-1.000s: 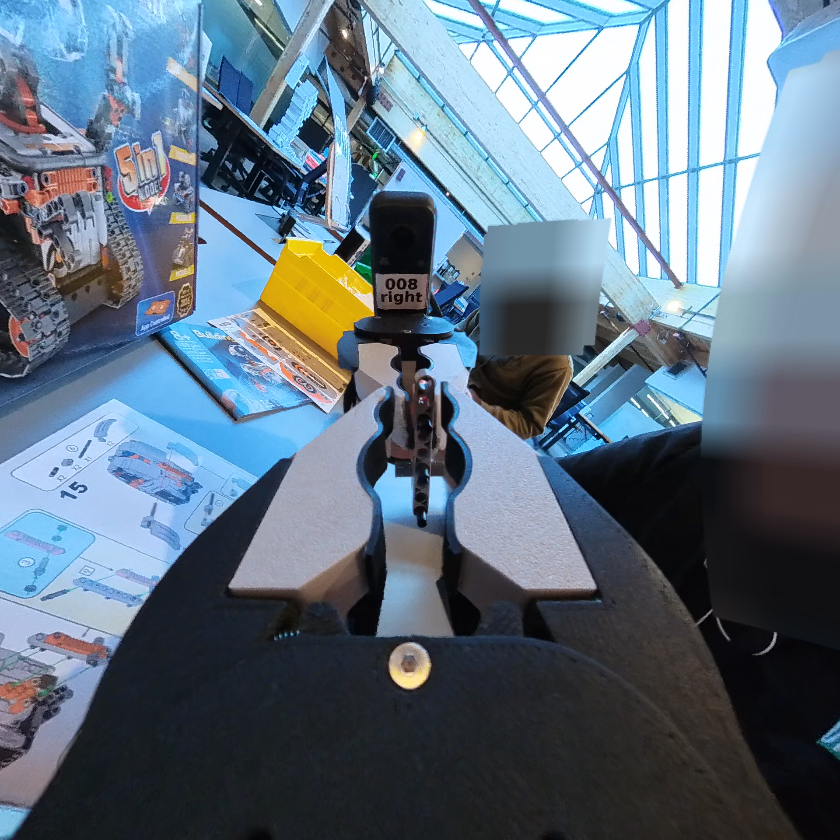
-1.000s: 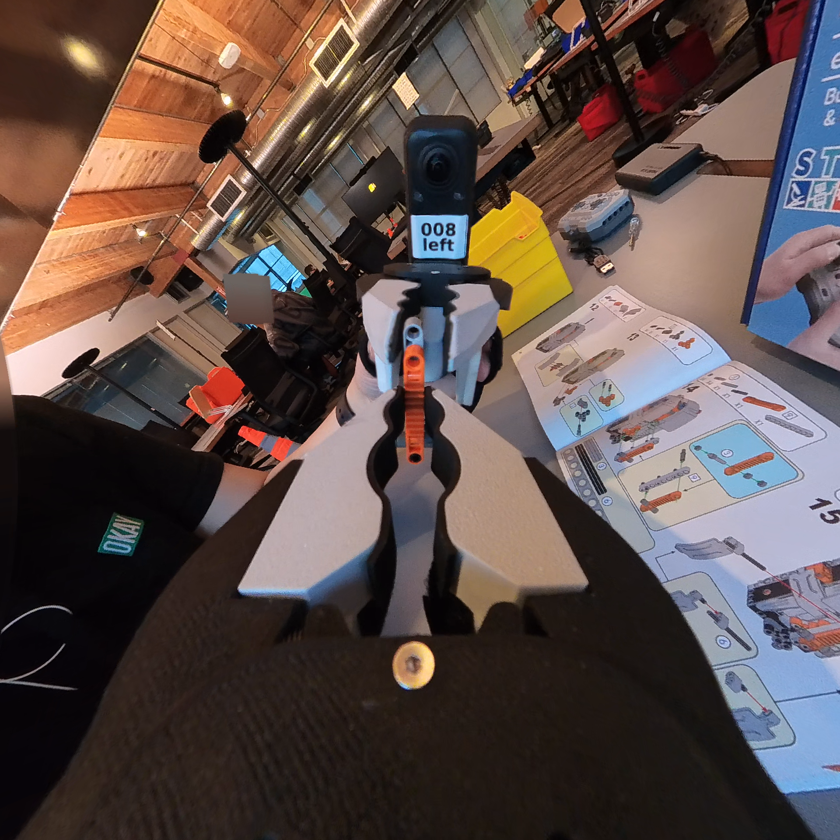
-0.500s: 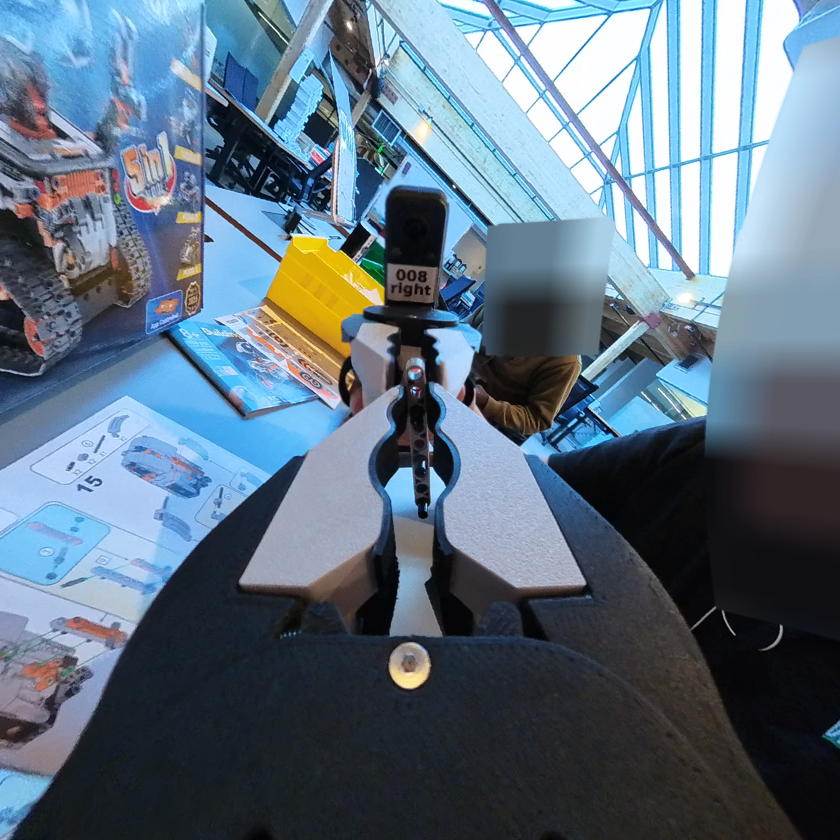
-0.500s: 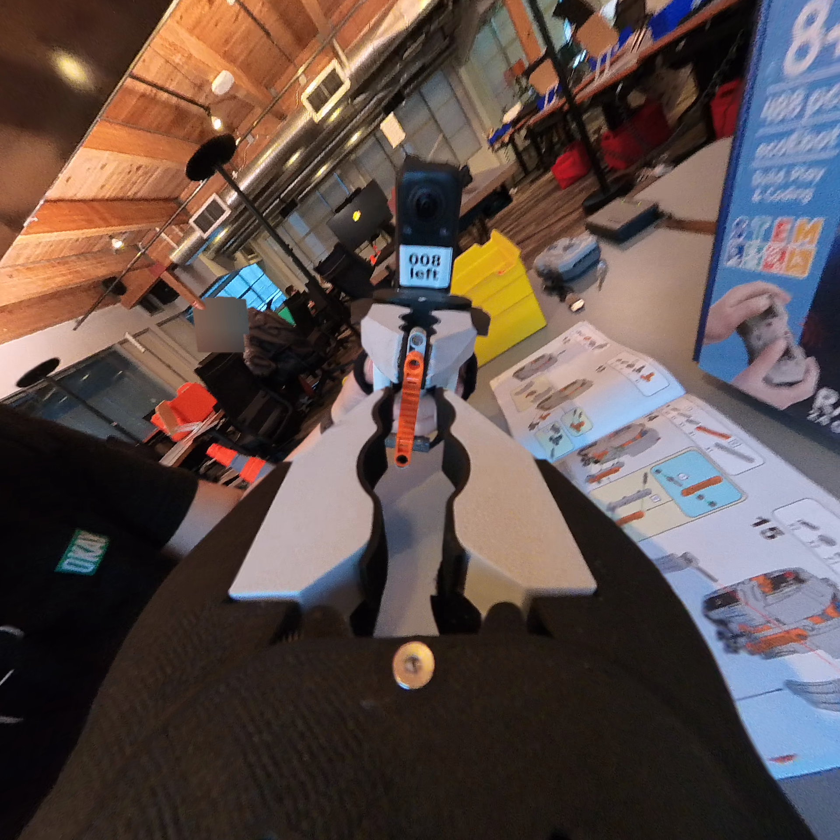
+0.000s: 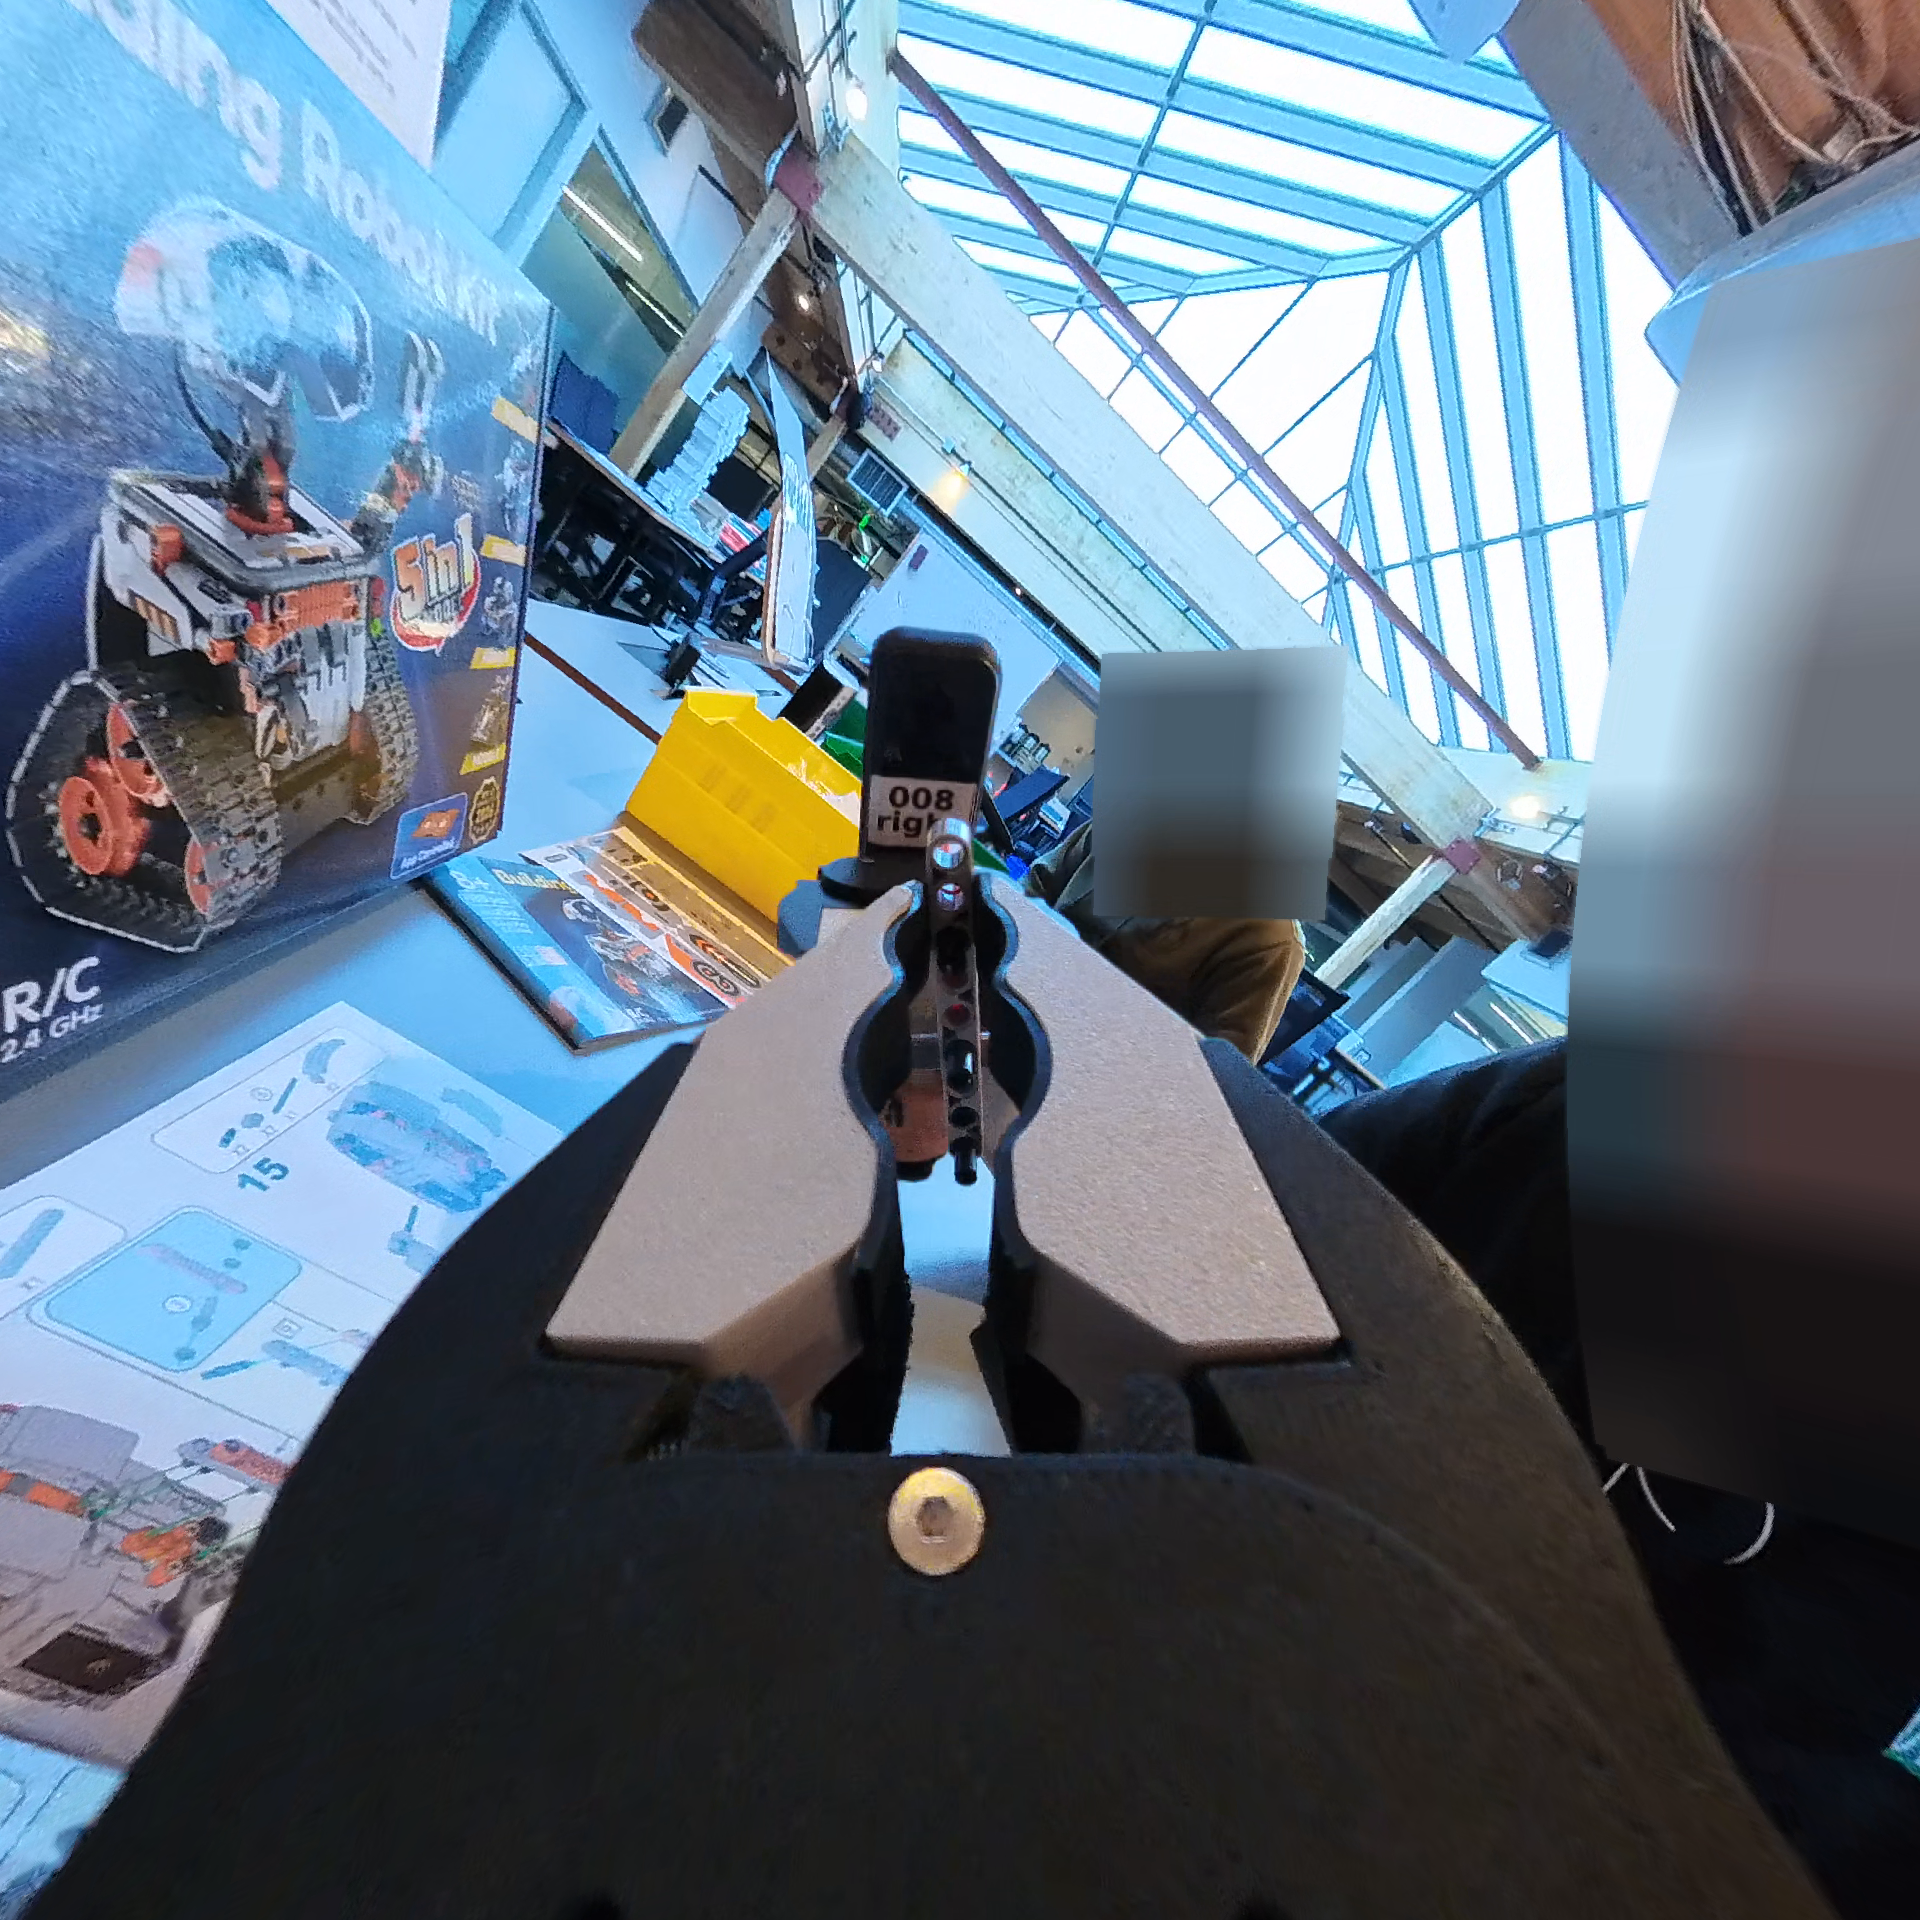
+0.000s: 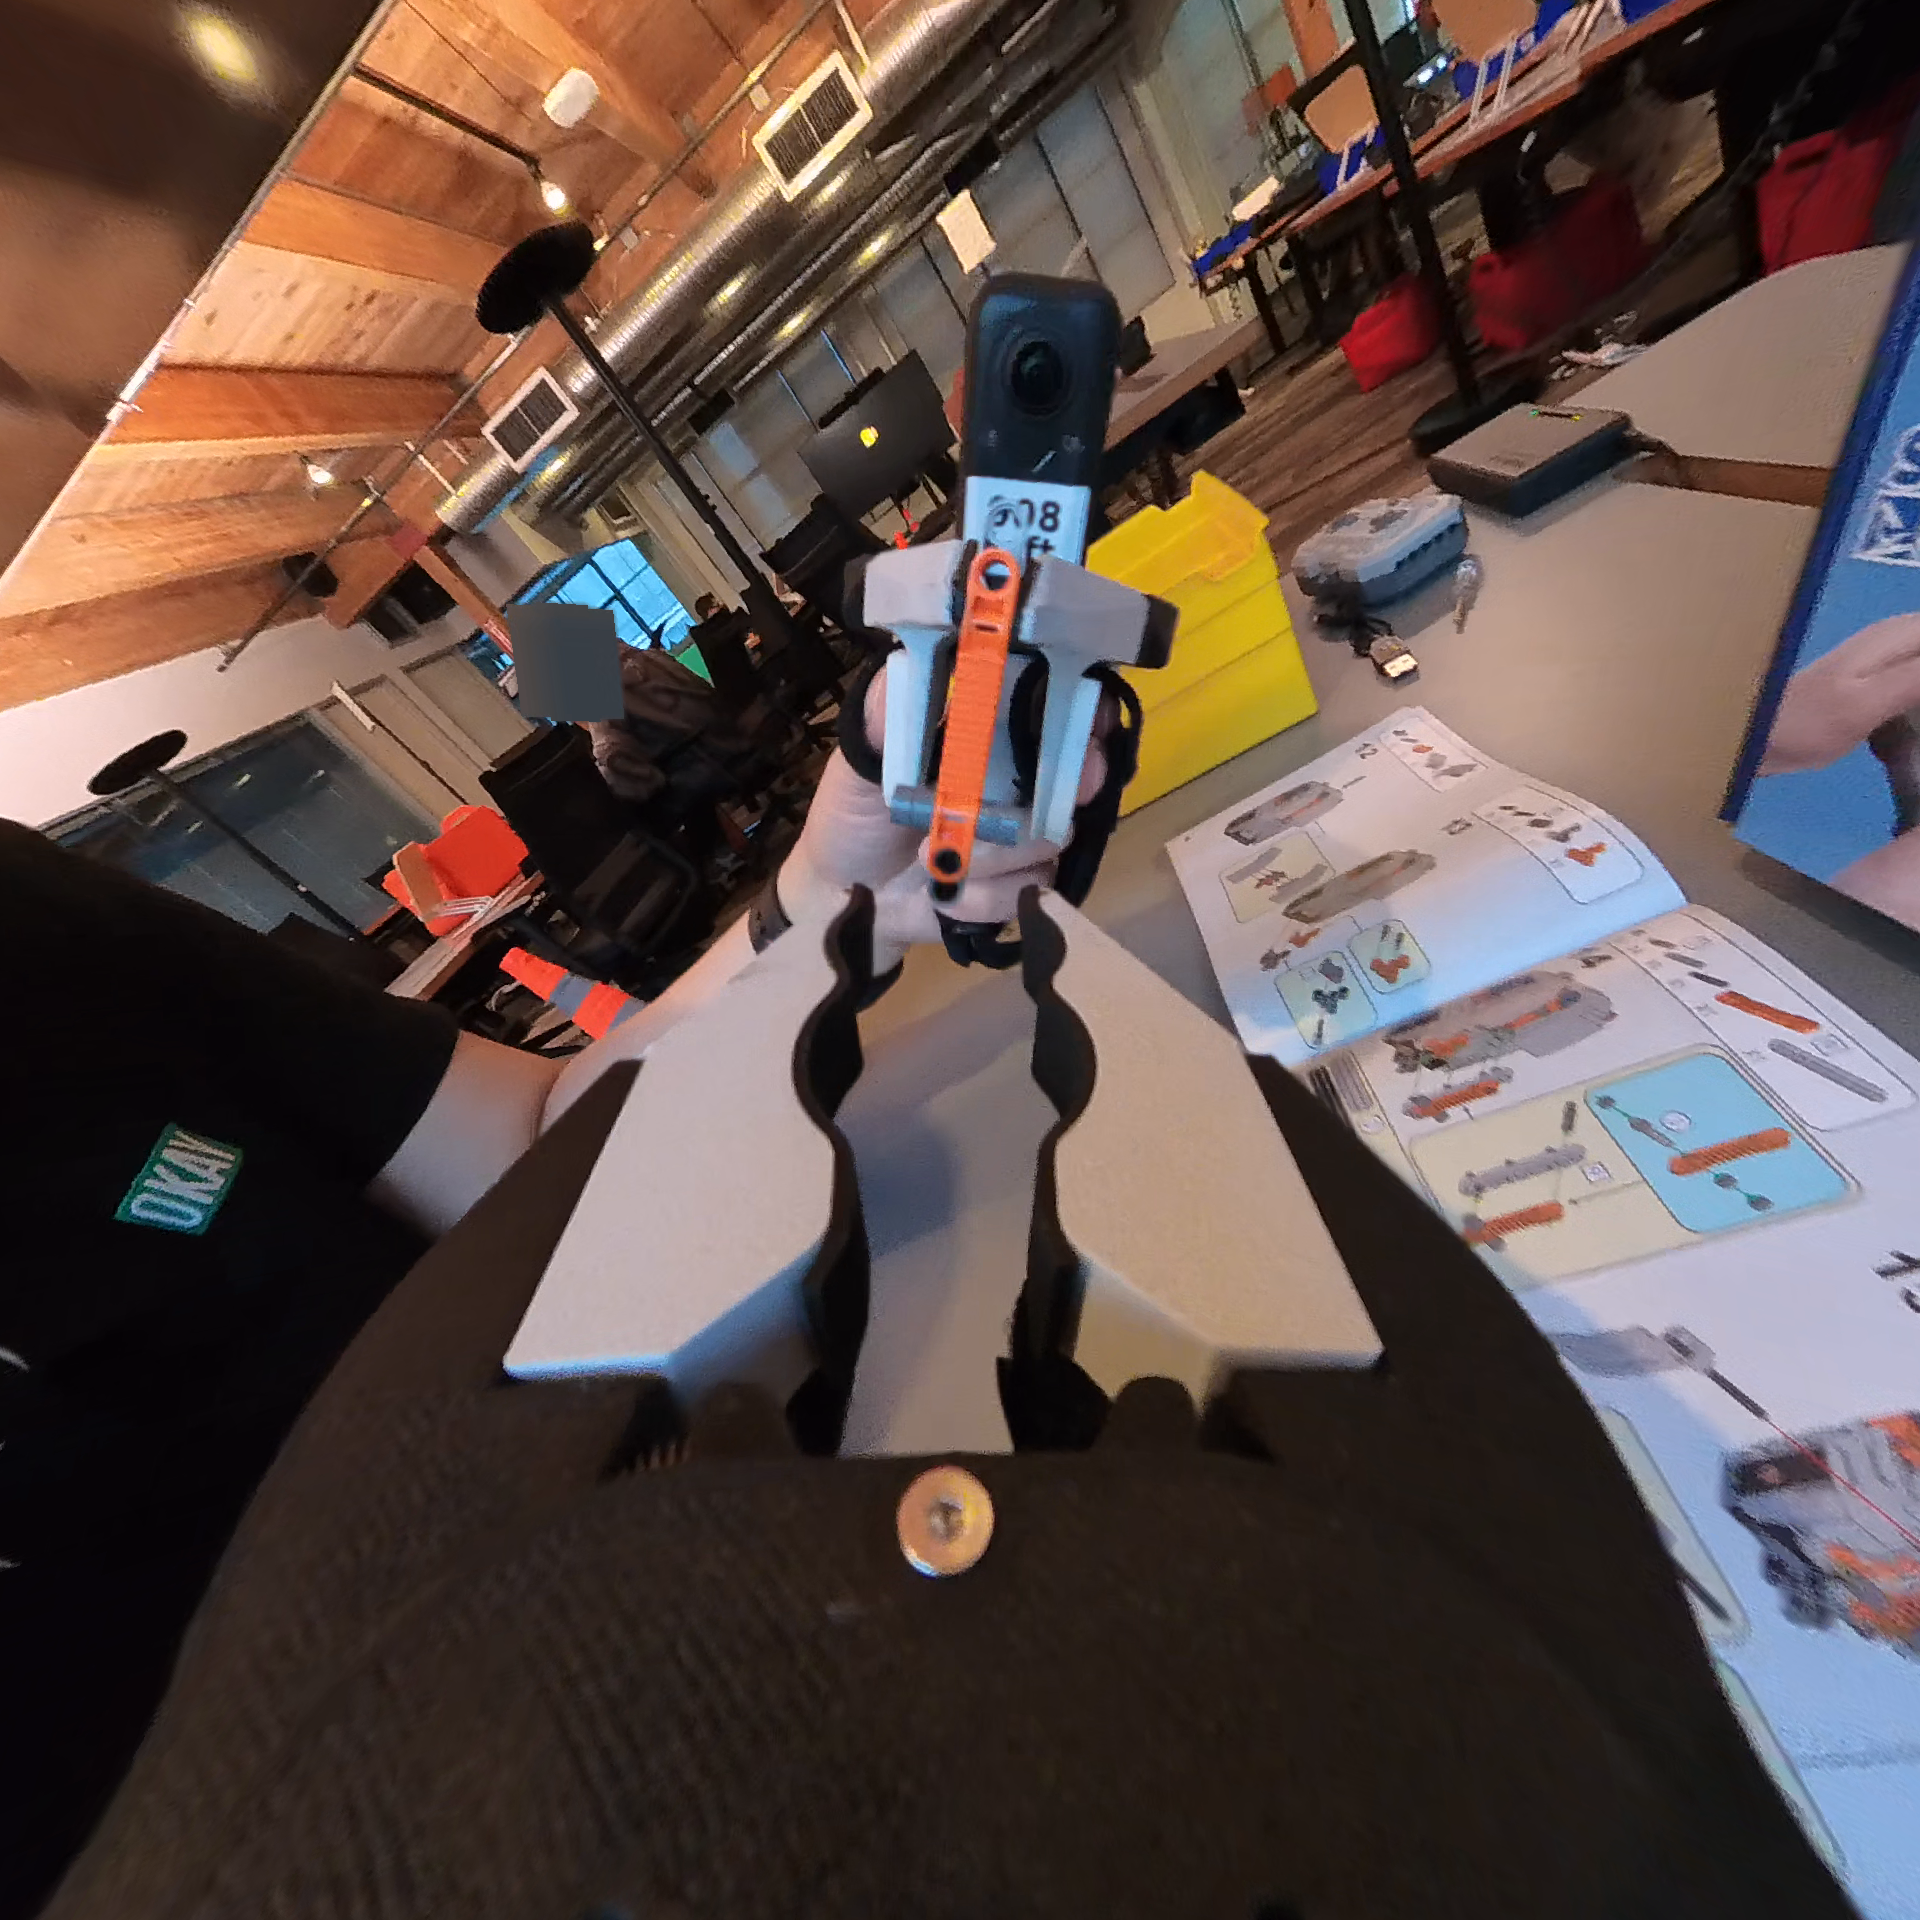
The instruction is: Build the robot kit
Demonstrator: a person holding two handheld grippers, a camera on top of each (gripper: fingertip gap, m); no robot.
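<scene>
The left tongs [image 5: 940,997] clench a grey-and-orange beam [image 5: 954,997] upright above the worktop [image 6: 1621,644], directly facing the right tongs [image 6: 940,935], which stand released just short of its lower end.

Both wrist views face each other closely (sharing the booklet [image 5: 187,1226]).

Right gripper [image 6: 940,914] jaws apart (nothing between); left gripper [image 6: 971,717] grips orange beam [image 6: 975,691].
</scene>
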